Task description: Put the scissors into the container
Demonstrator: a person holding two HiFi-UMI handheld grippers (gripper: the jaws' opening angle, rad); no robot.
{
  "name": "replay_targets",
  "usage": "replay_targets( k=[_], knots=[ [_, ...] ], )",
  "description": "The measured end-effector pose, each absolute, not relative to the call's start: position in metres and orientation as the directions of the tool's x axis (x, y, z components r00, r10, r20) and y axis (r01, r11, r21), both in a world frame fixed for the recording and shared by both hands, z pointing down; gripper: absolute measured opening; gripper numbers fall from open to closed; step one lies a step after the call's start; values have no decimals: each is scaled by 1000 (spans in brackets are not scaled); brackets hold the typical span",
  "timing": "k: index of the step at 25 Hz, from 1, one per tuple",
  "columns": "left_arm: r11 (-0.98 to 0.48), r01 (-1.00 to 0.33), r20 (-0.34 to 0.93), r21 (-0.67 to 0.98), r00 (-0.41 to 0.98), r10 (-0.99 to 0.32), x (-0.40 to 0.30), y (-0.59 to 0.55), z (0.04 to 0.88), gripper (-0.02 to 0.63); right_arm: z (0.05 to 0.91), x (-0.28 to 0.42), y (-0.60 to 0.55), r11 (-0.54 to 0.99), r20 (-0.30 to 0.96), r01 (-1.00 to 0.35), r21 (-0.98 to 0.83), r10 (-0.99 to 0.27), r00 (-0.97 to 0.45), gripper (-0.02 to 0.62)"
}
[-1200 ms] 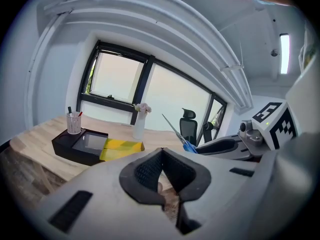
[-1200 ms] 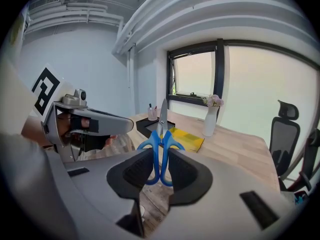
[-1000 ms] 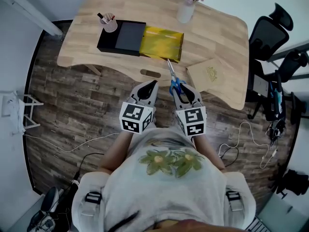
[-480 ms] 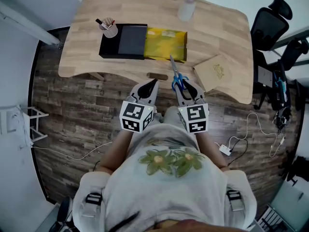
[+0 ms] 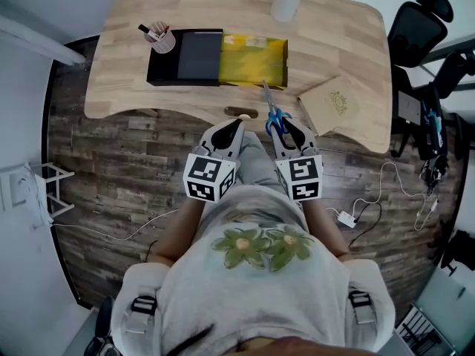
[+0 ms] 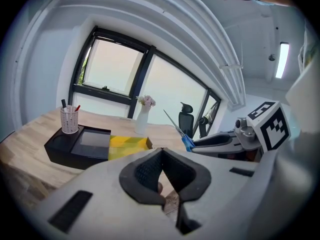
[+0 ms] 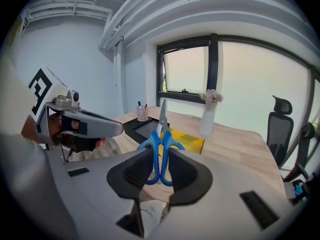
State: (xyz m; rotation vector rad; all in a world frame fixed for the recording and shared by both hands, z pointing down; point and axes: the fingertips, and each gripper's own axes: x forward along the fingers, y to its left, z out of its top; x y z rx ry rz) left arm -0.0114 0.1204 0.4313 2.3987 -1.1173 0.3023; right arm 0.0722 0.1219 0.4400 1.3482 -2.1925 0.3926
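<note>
The right gripper [image 7: 159, 154] had its jaws closed on the blue handle loops of the scissors [image 7: 162, 116], squeezing the two loops together so the blades stayed shut and stuck straight out ahead of the jaws, away from the person. Held by the handles like that, the pointed end led the way and would probably go into an opening first. Beside it, the left gripper [image 6: 162, 150] had its jaw tips pressed together with nothing between them; it seemed to be only keeping level with the other, with no part in the carry yet. Both grippers were in front of the person's body, just short of the near edge of the wooden table [image 5: 349, 43]. From the head view the scissor tip lined up with the near right corner of the container [image 5: 252, 54], a long box with a yellow right section and a black left part, though how high above it the tip was could not be judged. A pen cup [image 5: 159, 38] stood at the box's far left corner. The scissors were not yet inside, so a forward reach and a lowering still seemed to be needed.
</note>
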Motion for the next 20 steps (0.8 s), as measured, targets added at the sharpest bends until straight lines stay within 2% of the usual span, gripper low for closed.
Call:
replay_targets(
  k=[20],
  knots=[
    [-560, -769, 393, 309, 639, -662, -18, 22, 428, 6, 436, 75, 11, 454, 572, -890, 41, -741, -351, 91]
  ],
)
